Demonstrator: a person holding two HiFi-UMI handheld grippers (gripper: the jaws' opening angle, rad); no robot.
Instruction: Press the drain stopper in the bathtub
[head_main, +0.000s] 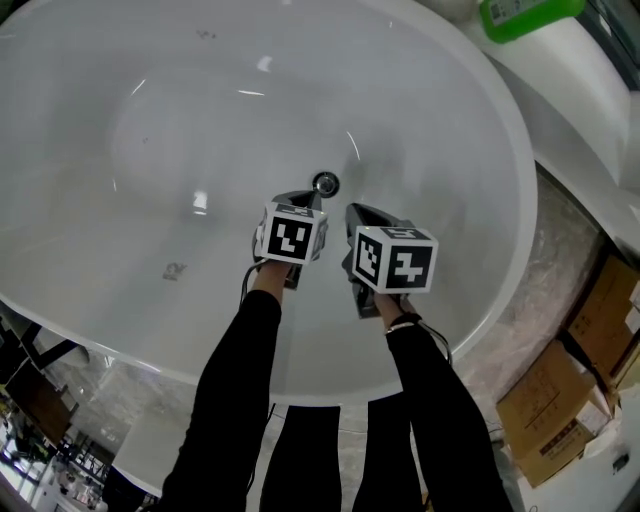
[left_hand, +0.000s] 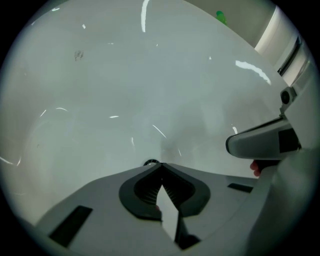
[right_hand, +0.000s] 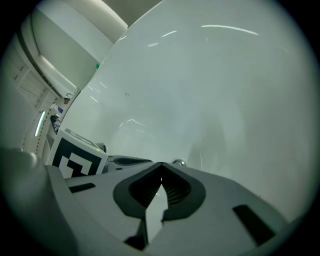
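Head view: open bathtub (head_main: 130, 110) around drain stopper (head_main: 325, 183)

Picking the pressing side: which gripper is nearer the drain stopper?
Left. The left gripper has its tips just short of the drain stopper; the right gripper is farther, at its lower right in the head view.

tub (head_main: 150, 120): glossy white, smooth, streaked with glare | stopper (head_main: 325, 183): shiny chromed metal | left gripper (left_hand: 161, 166), right gripper (right_hand: 161, 165): matt grey plastic shells | pads (left_hand: 142, 189): dark, ribbed, dull | cubes (head_main: 292, 232): matt, black-on-white print | sleeves (head_main: 235, 390): matt black cloth | boxes (head_main: 545, 400): brown cardboard, matt | floor (head_main: 575, 240): speckled, stone-like
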